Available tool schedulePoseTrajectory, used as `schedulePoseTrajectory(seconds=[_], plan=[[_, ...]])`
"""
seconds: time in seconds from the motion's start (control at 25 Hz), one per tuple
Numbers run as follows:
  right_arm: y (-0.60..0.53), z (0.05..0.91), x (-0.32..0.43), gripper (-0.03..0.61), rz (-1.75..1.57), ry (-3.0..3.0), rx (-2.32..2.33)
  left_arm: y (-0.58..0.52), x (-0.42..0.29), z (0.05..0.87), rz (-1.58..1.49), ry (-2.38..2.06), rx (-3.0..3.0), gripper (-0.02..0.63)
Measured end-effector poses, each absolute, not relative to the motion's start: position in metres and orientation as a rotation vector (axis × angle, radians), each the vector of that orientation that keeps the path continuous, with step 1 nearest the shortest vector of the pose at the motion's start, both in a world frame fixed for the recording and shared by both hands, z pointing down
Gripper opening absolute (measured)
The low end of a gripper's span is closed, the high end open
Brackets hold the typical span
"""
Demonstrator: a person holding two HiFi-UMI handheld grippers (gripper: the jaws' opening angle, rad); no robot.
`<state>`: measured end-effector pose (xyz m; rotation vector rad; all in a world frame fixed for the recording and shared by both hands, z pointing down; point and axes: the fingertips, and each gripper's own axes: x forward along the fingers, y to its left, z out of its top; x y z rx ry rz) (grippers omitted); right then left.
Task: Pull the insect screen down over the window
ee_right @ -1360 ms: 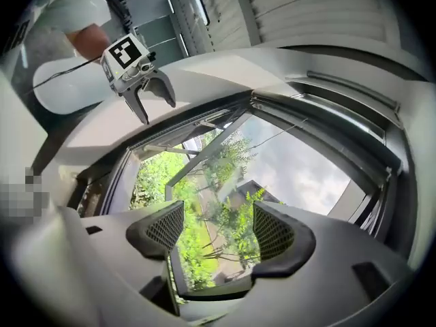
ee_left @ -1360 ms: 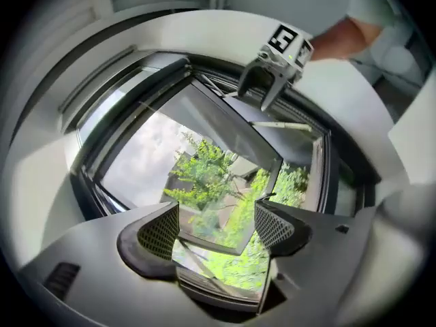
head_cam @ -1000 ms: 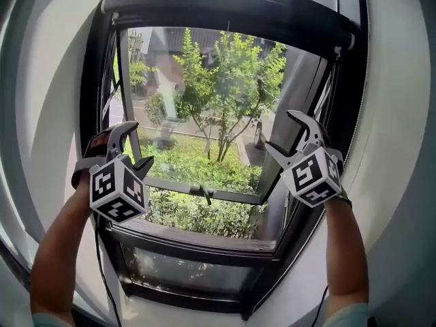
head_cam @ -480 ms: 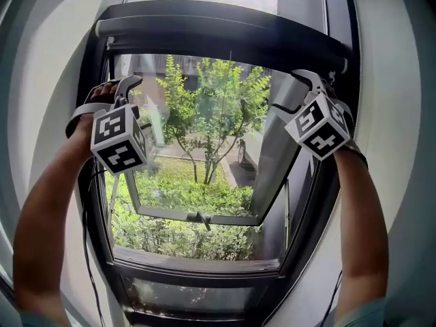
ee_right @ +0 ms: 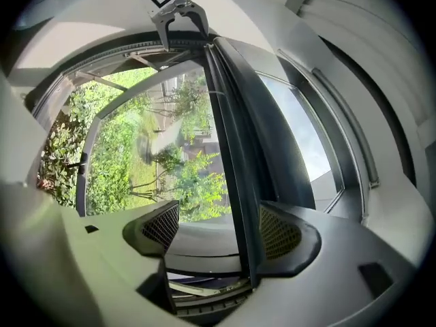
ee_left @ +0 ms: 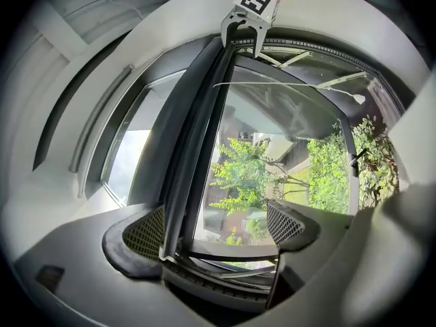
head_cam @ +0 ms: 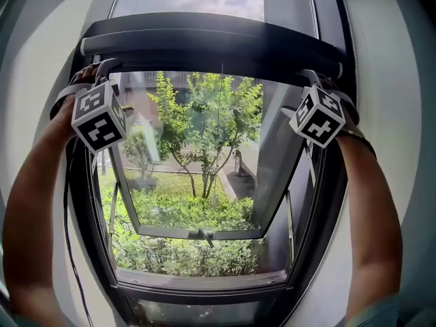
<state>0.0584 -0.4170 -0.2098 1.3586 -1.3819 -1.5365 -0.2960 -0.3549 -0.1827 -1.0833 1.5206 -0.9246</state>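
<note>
The insect screen is rolled up at the window's top, with its black pull bar (head_cam: pixel 211 46) running across under the housing. My left gripper (head_cam: pixel 102 68) is raised to the bar's left end. Its jaws are opening, and the bar (ee_left: pixel 197 135) passes between them, close against the left pad (ee_left: pixel 146 234). At the bar's right end is my right gripper (head_cam: pixel 317 80), which stands open. There the bar (ee_right: pixel 235 148) runs between the jaws, next to the right pad (ee_right: pixel 279 234). Each gripper shows at the far end in the other's view: the right gripper (ee_left: pixel 248 19) and the left gripper (ee_right: pixel 178 12).
A thin cord (head_cam: pixel 219 135) hangs from the bar's middle. The glass sash (head_cam: pixel 272 182) is swung outward, with a handle (head_cam: pixel 202 234) on its lower rail. The black window frame (head_cam: pixel 88 203) and white wall (head_cam: pixel 402 148) close in both sides. Trees and lawn lie outside.
Both grippers have risen from mid-window height to the pull bar at the top. The head view has tilted up with them, and the left jaws stand wider.
</note>
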Motion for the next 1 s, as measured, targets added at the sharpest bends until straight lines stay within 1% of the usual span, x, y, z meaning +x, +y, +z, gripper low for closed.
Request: schedulePoseTrajectory(seconds=[0.28, 0.72, 1.0], plan=[[-0.431, -0.219, 0.101, 0.345, -1.497, -1.301, 1.414, -0.36, -0.324, -0.202, -0.917, 1.588, -1.046, 0.459], [-0.443, -0.223, 0.107, 0.345, -1.473, -1.198, 1.368, -0.403, -0.352, -0.213, -1.088, 1.622, -0.98, 0.457], [-0.443, -0.222, 0.109, 0.345, -1.47, -1.18, 1.335, -0.408, -0.36, -0.218, -1.15, 1.592, -0.832, 0.457]])
